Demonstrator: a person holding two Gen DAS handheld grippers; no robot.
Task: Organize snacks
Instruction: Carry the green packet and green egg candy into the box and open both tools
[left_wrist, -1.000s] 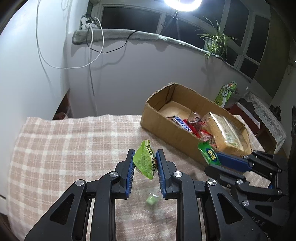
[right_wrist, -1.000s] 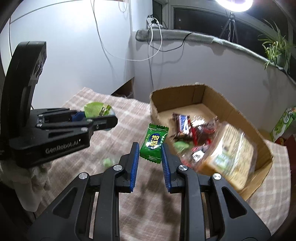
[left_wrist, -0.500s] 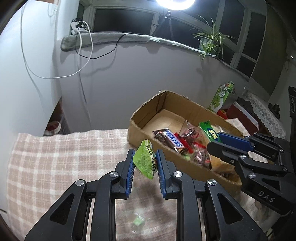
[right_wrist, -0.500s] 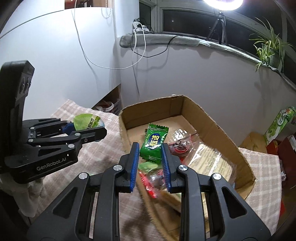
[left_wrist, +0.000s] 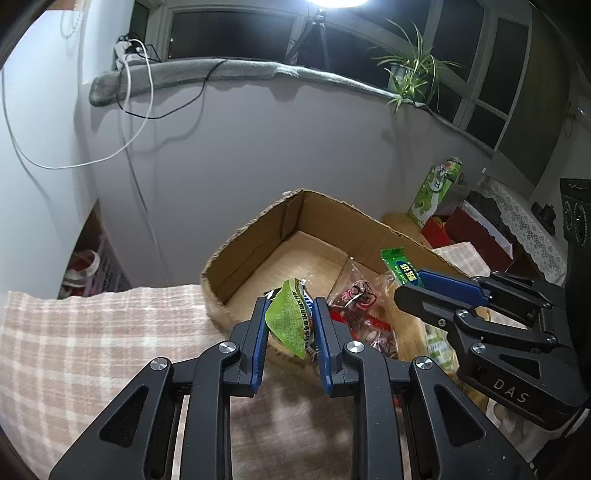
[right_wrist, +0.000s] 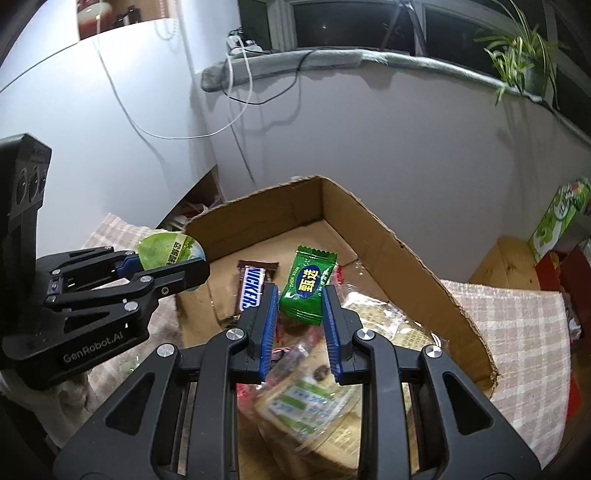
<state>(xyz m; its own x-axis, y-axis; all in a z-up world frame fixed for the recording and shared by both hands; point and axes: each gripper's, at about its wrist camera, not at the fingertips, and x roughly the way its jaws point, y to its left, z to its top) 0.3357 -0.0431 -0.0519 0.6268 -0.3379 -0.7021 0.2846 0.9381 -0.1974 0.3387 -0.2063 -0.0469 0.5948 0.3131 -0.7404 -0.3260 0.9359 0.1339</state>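
Observation:
My left gripper (left_wrist: 290, 314) is shut on a light green snack packet (left_wrist: 290, 319), held just above the near wall of the open cardboard box (left_wrist: 255, 243). In the right wrist view that left gripper (right_wrist: 184, 258) shows at the left with the same light green packet (right_wrist: 168, 249). My right gripper (right_wrist: 300, 301) is shut on a dark green candy packet (right_wrist: 306, 286), held over the box's (right_wrist: 384, 236) inside. In the left wrist view the right gripper (left_wrist: 417, 280) comes in from the right, gripping the dark green packet (left_wrist: 400, 266). A Snickers bar (right_wrist: 251, 291) and clear-wrapped snacks (right_wrist: 306, 391) lie in the box.
The box stands on a checked pink cloth (left_wrist: 92, 325) covering the table. Behind it a grey wall rises with hanging cables (left_wrist: 129, 110). A green carton (left_wrist: 437, 192) and red boxes (left_wrist: 469, 236) sit to the right, beyond the table.
Both grippers have carried their packets toward the box. The right one has gone from over the cloth to above the box's contents; the left one has reached the box's near wall.

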